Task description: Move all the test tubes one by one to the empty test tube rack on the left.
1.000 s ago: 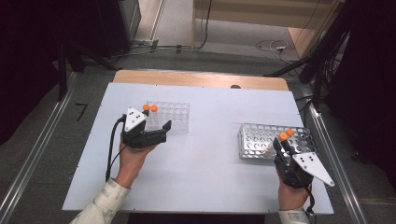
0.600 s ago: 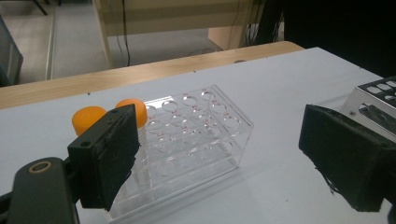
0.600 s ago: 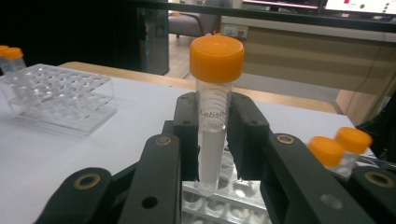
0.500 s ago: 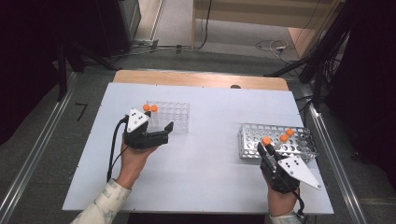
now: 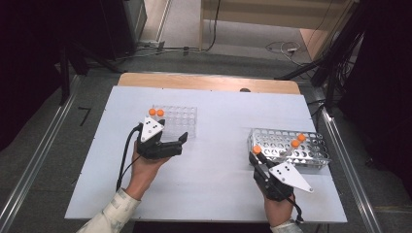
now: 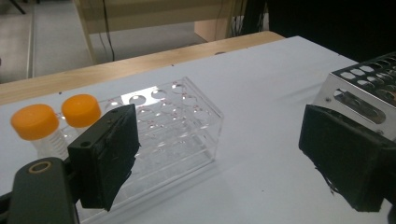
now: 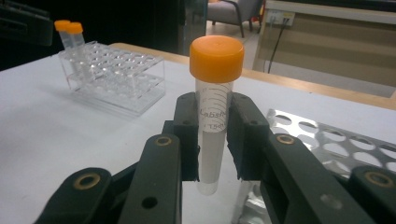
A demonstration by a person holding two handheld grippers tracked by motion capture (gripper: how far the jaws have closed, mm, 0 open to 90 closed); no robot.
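- A wide stretch of bare white table (image 5: 218, 145) is lying open between the clear plastic rack (image 5: 179, 120) and the metal rack (image 5: 286, 145), giving free passage.
- 2 orange-capped tubes (image 5: 156, 112) are standing at the clear rack's far left corner, blocking that corner; its other wells are sitting open.
- 2 capped tubes (image 5: 298, 141) are rising from the metal rack's right part.
- The left gripper (image 5: 171, 144) is sitting just beside the clear rack's near side, jaws spread wide, crowding that approach.
- The right gripper (image 5: 257, 158), clamping an upright tube (image 7: 215, 102), is occupying the metal rack's near left corner.
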